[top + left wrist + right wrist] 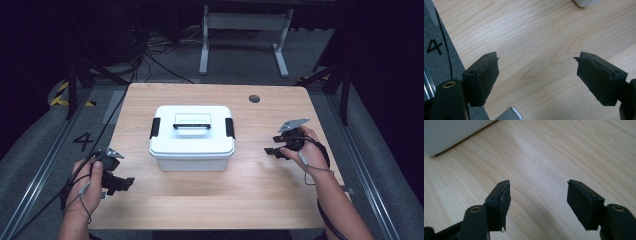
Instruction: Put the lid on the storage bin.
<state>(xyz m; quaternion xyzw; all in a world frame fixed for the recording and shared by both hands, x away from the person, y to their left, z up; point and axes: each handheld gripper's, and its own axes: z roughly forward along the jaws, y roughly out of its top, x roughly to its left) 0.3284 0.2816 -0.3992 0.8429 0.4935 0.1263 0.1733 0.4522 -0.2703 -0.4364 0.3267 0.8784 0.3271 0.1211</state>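
Tools [125, 181] [272, 150] agape, flanking box [192, 137]

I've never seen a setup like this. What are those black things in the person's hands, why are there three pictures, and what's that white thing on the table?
No robot here: a person holds a hand-operated clamp in each hand, the left gripper and the right gripper. One camera looks down from above; the other two ride on the grippers, looking along their black jaws. Both stand open and hold nothing. On the wooden table sits a white storage box with a lid, a black handle and black side latches. It lies between the two grippers, untouched.
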